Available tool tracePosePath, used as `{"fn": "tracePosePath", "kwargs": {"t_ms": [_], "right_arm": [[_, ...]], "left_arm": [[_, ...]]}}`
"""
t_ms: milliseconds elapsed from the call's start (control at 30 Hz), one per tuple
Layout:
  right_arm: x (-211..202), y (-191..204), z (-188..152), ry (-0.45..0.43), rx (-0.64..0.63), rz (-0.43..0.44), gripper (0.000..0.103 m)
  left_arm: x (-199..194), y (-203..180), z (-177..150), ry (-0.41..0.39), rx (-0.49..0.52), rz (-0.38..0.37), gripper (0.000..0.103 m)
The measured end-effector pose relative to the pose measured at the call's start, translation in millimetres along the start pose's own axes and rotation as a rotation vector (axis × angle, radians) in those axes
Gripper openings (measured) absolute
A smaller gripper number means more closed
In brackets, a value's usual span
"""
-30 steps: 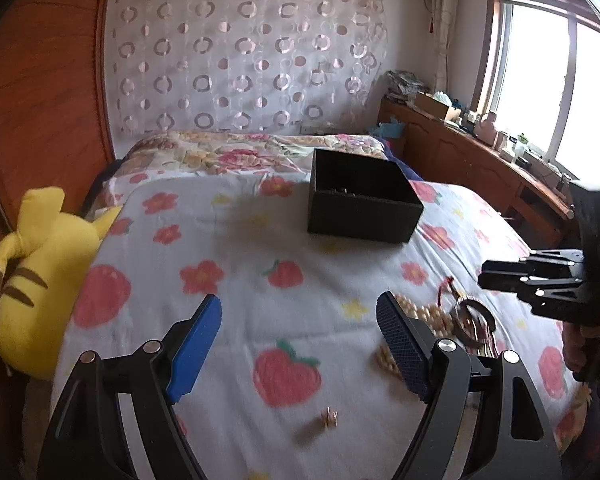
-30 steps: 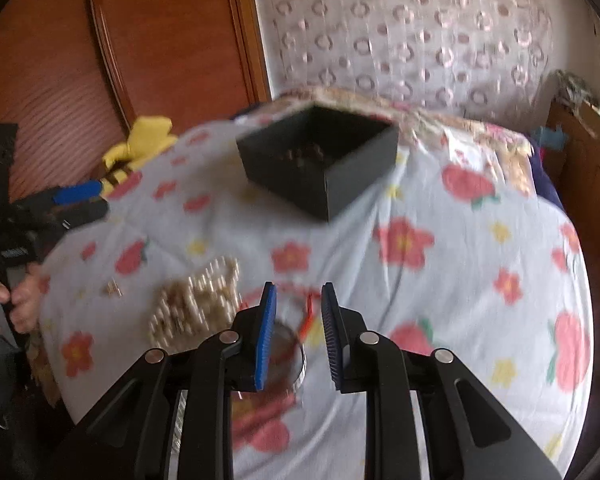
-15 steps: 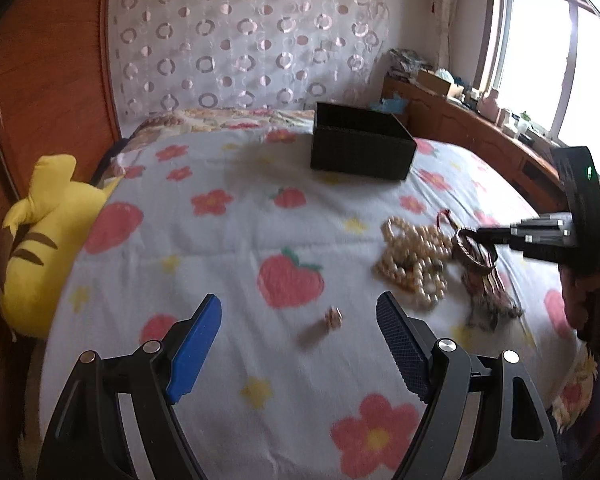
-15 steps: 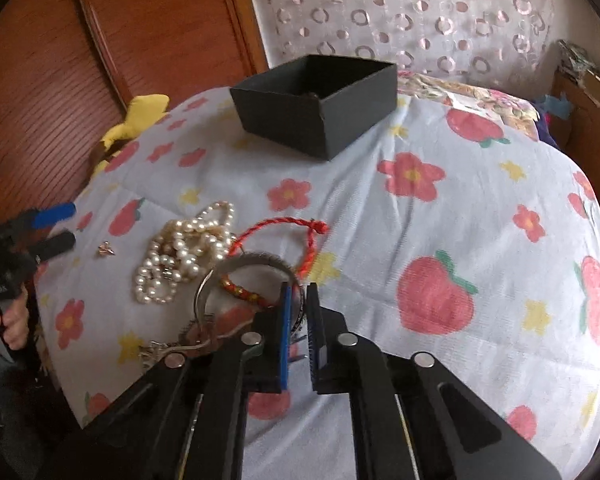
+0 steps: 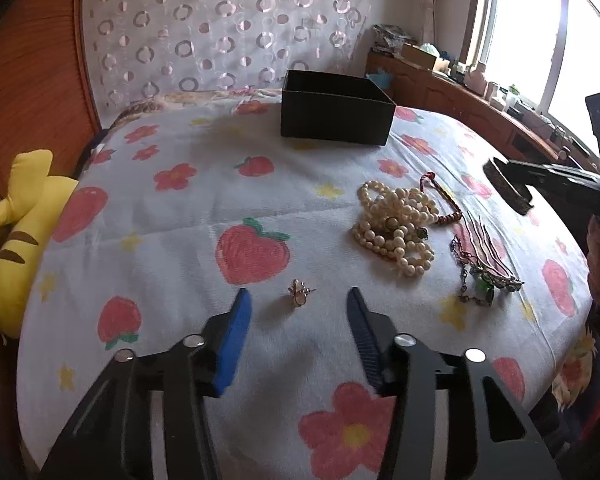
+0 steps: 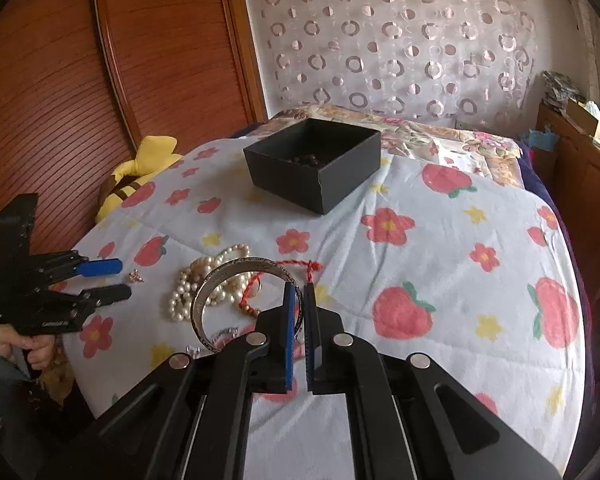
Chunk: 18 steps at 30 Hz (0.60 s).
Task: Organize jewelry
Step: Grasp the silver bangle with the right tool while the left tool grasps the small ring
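Note:
My right gripper (image 6: 299,293) is shut on a silver bangle (image 6: 228,280) and holds it above the bedspread; the bangle shows edge-on in the left wrist view (image 5: 508,194). My left gripper (image 5: 298,300) is open, low over the bed, with a small earring (image 5: 299,293) lying between its fingertips; the earring also shows in the right wrist view (image 6: 135,277). A pearl necklace (image 5: 396,224), a red cord bracelet (image 5: 440,196) and a chain with green stones (image 5: 484,276) lie to the right. A black box (image 5: 336,114) stands further back with dark beads inside (image 6: 308,160).
The bed has a flowered bedspread (image 5: 180,220). A yellow plush toy (image 5: 20,216) lies at the left edge by the wooden headboard (image 6: 60,100). A wooden cabinet (image 5: 480,108) with clutter runs under the window on the right.
My right gripper has closed on the bangle and lifted it off the jewelry pile. My left gripper has moved forward and down to straddle the earring, its fingers narrower than before.

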State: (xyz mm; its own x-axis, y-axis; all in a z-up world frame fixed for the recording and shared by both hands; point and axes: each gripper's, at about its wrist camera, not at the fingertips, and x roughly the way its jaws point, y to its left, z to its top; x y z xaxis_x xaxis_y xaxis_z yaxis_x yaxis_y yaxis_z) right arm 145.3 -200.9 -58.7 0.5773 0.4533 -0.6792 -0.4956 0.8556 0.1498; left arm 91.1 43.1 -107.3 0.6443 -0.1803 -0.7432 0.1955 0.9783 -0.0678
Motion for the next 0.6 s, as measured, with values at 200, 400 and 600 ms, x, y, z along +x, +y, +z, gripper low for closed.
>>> {"fn": "tracePosePath", "kwargs": {"t_ms": [200,400,600], "right_arm": [[-1,-5,-9,0.008,0.019,-0.006,0.005],[0,-6,-12,0.011,0.018,-0.003,0.005],[2,-4,-10,0.008,0.011,-0.004,0.005]], "left_arm": [[8,0,6,0.015,0.012,0.014,0.019],[6,-1,4,0.000,0.010,-0.006,0.008],[-4,5,15,-0.041,-0.020,-0.031,0.008]]}}
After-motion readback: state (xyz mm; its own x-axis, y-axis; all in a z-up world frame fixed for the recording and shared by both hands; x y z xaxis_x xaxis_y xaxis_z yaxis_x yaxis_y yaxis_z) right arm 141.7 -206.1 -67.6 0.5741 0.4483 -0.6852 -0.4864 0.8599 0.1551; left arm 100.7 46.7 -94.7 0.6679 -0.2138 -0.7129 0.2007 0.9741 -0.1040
